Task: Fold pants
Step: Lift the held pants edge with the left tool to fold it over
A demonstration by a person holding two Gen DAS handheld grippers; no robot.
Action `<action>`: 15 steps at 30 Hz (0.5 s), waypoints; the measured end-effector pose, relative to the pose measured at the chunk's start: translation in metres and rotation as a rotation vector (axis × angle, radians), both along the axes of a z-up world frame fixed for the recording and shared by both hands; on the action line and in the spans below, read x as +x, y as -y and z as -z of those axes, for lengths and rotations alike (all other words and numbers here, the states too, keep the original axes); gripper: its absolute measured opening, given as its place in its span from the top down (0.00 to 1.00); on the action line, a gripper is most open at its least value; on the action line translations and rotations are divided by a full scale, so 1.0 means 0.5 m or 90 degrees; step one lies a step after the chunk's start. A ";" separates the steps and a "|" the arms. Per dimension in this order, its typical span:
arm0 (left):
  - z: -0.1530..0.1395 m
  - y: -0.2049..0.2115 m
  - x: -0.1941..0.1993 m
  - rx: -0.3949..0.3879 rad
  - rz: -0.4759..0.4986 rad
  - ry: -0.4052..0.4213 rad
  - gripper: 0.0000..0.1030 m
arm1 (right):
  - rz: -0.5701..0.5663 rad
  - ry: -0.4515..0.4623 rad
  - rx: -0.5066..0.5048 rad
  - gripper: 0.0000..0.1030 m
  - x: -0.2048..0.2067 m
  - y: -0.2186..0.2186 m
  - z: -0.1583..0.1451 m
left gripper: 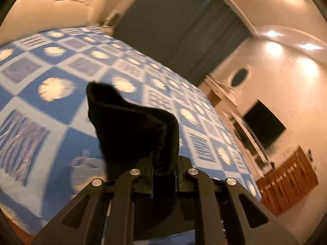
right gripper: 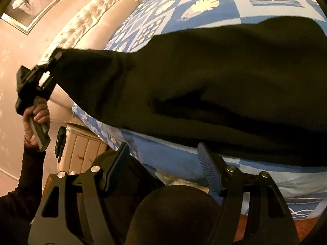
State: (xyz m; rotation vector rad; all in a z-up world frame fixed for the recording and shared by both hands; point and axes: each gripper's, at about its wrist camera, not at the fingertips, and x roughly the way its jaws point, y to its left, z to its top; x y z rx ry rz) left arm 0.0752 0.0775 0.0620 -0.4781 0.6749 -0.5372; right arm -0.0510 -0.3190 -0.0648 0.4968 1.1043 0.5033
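The black pants point(right gripper: 204, 81) hang stretched above the blue and white patterned bedspread point(right gripper: 204, 6). My left gripper point(left gripper: 163, 163) is shut on one end of the pants point(left gripper: 132, 126), which bunches up between its fingers. It also shows in the right wrist view point(right gripper: 55, 59), held up at the left by a hand, with the fabric running from it to the right. My right gripper point(right gripper: 163, 159) is open and empty just below the lower edge of the pants, near the bed's side.
The bed point(left gripper: 61, 61) has a cream tufted headboard point(right gripper: 92, 20). A nightstand point(right gripper: 85, 153) stands beside it. A dark curtain point(left gripper: 184, 30), a wall TV point(left gripper: 263, 122) and a wooden dresser point(left gripper: 290, 179) lie beyond the bed. The person's dark-clothed legs point(right gripper: 173, 214) are below my right gripper.
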 end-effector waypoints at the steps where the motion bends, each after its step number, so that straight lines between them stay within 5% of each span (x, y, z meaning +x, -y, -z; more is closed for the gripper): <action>1: -0.007 0.033 0.001 0.002 0.023 0.006 0.87 | 0.002 0.003 0.001 0.33 0.000 0.002 -0.003; 15: 0.055 0.375 -0.018 0.094 0.193 -0.010 0.87 | 0.088 0.049 0.022 0.33 0.010 0.090 -0.066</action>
